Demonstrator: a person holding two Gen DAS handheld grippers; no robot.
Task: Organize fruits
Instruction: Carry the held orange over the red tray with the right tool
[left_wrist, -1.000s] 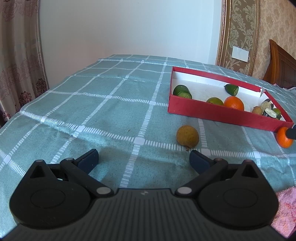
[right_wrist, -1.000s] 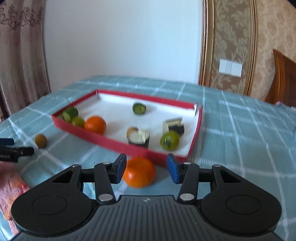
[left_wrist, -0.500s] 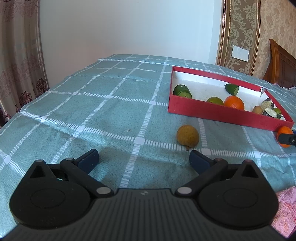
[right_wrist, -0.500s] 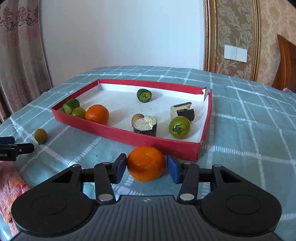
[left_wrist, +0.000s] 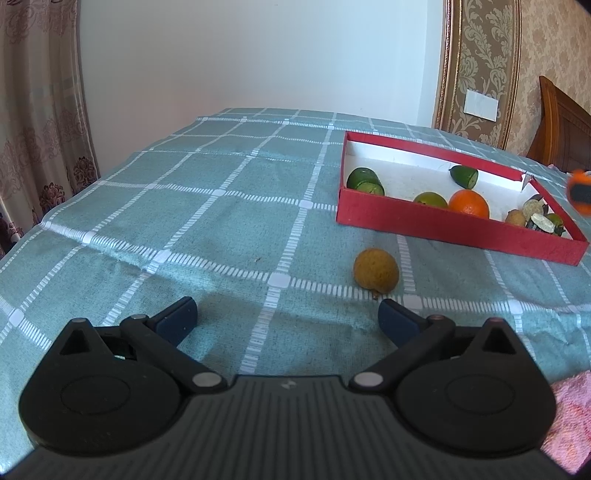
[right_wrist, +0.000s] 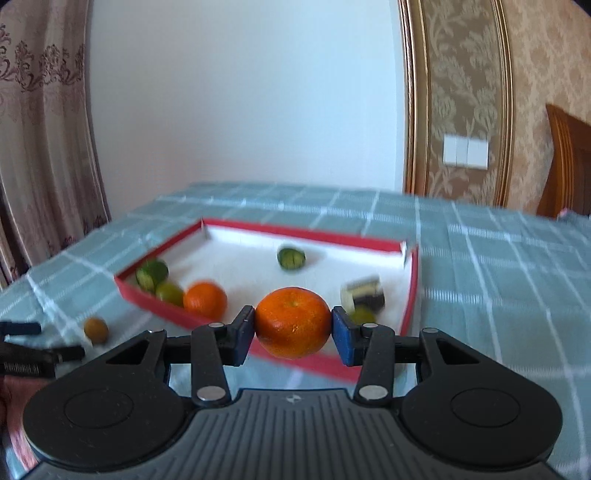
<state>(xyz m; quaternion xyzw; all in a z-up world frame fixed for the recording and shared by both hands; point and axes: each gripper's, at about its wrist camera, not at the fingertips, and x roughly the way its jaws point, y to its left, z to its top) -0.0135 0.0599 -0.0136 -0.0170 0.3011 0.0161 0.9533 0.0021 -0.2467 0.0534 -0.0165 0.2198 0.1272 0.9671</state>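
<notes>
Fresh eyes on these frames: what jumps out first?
The bright tangerine pinched in the right claw, held above the near wall of the red tray. Next, the lone brownish fruit on the checked cloth, outside the tray and just ahead of the open left claw.

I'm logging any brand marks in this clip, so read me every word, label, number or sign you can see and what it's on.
No text can be read in either view.
Left hand-held gripper: white lettering on its side, too small and blurred to read.
Right hand-held gripper: a small embossed logo mark on the body, no letters.
Red tray and wall switch plate: no print visible.
</notes>
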